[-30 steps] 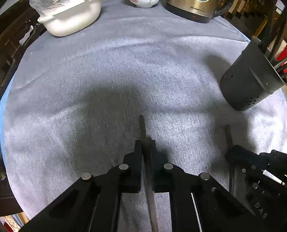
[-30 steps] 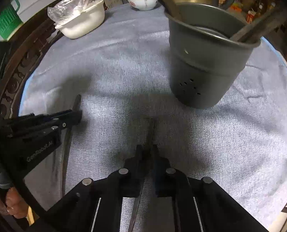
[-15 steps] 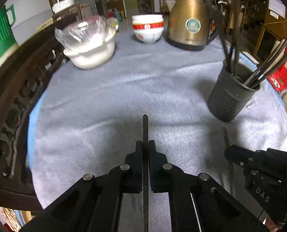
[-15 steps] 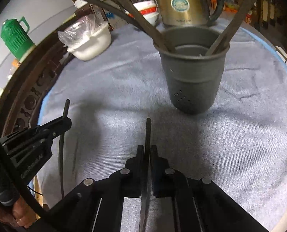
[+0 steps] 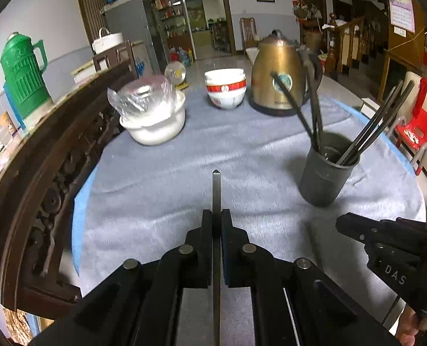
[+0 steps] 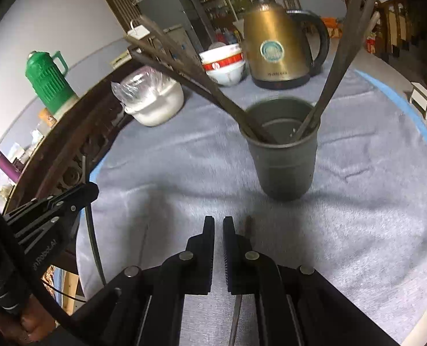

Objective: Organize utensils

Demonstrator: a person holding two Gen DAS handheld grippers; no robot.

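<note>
My left gripper [image 5: 216, 216] is shut on a dark chopstick [image 5: 216, 190] that sticks out ahead, held above the grey cloth. The dark utensil holder [image 5: 326, 170] with several chopsticks stands right of it. In the right wrist view my right gripper [image 6: 218, 222] has its jaws slightly apart with nothing between them. A chopstick [image 6: 246, 230] lies just right of the right finger, outside the gap. The holder [image 6: 284, 155] stands straight ahead of it. The left gripper [image 6: 55, 204] with its chopstick [image 6: 91, 225] shows at the left.
A gold kettle [image 5: 279, 77], stacked red-and-white bowls [image 5: 226, 90] and a white pot covered in plastic [image 5: 153, 115] stand at the back of the round table [image 5: 156, 190]. A dark carved chair back [image 5: 40, 178] runs along the left. A green thermos [image 5: 22, 75] stands beyond.
Both grippers have risen and tilted up. The right gripper's jaws have parted and its chopstick has slipped out to the right of the fingers. The left still grips its chopstick.
</note>
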